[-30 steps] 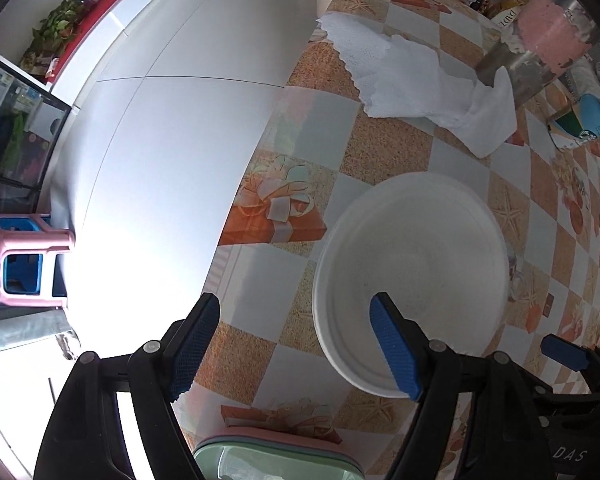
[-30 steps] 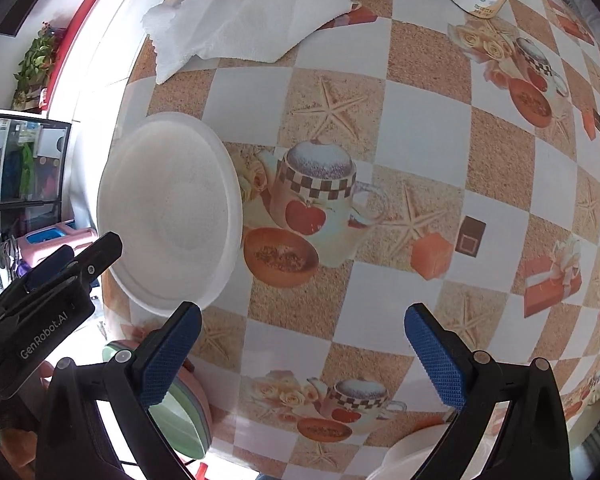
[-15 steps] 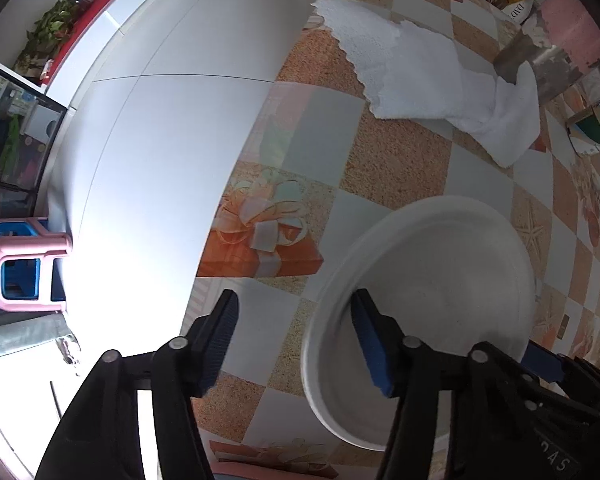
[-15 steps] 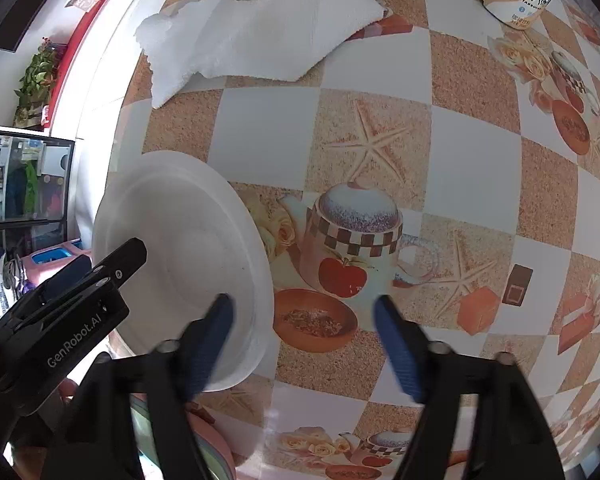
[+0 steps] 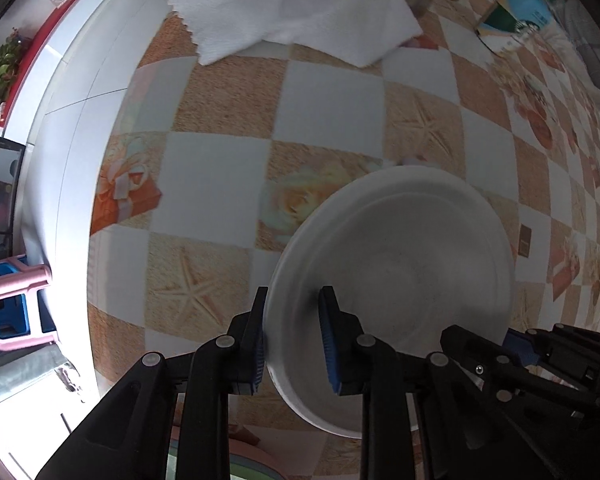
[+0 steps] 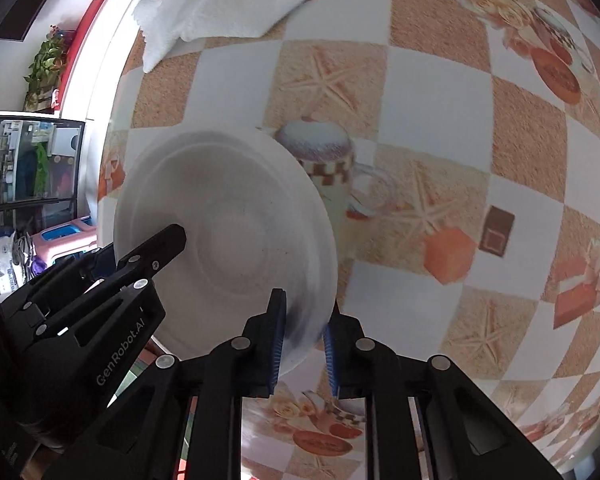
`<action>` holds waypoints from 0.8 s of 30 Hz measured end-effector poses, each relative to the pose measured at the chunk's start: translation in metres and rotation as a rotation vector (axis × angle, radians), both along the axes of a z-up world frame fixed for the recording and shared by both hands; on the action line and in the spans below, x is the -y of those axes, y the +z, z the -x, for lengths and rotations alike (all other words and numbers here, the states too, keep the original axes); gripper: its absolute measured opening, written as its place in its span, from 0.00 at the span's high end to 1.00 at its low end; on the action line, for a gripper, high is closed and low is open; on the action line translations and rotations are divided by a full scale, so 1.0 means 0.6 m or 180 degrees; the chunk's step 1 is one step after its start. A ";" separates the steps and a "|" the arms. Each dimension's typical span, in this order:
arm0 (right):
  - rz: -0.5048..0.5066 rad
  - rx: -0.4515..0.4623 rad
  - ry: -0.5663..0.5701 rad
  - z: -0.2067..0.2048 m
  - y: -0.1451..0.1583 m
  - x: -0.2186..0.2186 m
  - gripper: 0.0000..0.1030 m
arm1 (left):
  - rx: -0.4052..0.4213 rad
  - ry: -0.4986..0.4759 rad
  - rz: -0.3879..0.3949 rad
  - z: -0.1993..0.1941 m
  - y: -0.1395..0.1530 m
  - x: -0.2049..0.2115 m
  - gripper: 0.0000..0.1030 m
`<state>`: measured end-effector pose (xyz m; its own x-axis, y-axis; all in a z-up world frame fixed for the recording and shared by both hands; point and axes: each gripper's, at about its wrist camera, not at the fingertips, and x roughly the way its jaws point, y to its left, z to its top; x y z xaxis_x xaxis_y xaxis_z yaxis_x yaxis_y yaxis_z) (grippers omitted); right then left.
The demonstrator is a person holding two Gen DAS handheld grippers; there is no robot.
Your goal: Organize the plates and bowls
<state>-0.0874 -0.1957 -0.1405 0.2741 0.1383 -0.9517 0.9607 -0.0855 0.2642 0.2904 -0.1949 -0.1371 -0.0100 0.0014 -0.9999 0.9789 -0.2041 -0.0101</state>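
White plate sits between our two grippers, over the checkered tablecloth near the table's left edge. We see it as a round, shallow dish with a raised rim and a flat centre ring. Whether its underside rests on the cloth or is just clear of it, we cannot tell.

Our left gripper has its jaws on the plate's left rim: one blue pad lies outside the rim and the other inside the dish, and they have just been closing with the rim between them, now pinching it. Our right gripper does the same on the opposite side, its two blue pads clamped on the right rim, having also just been closing onto it. In the right wrist view the left gripper's black body reaches over the plate's far side; in the left wrist view the right gripper's black linkage shows at the lower right, past the rim.

Farther out, a crumpled white paper towel lies on the cloth well beyond the plate. A coffee cup with a green logo stands near the towel. Off the table, a pink stool stands on the pale floor.
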 end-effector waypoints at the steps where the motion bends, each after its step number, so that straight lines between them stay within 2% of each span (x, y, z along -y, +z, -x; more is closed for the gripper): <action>1: -0.0020 -0.0014 -0.0011 0.011 -0.001 -0.009 0.80 | 0.0007 -0.0043 -0.0010 0.013 -0.002 -0.012 0.74; 7: -0.0175 -0.0063 -0.0083 0.063 -0.006 -0.053 0.80 | 0.0000 -0.0181 -0.0077 0.060 -0.005 -0.074 0.74; 11: -0.0166 -0.0132 -0.0072 0.075 -0.002 -0.073 0.80 | -0.0013 -0.0135 -0.0037 0.063 0.002 -0.098 0.74; 18: -0.0023 -0.0049 -0.0063 0.086 0.038 -0.103 0.80 | -0.0015 -0.0129 0.0138 0.061 0.056 -0.126 0.74; 23: 0.0038 -0.0035 -0.0078 0.116 0.069 -0.124 0.80 | -0.0061 -0.0334 0.0219 0.080 0.092 -0.166 0.74; 24: 0.0048 -0.0049 -0.0088 0.122 0.077 -0.132 0.80 | -0.0072 -0.0400 0.0225 0.102 0.103 -0.181 0.74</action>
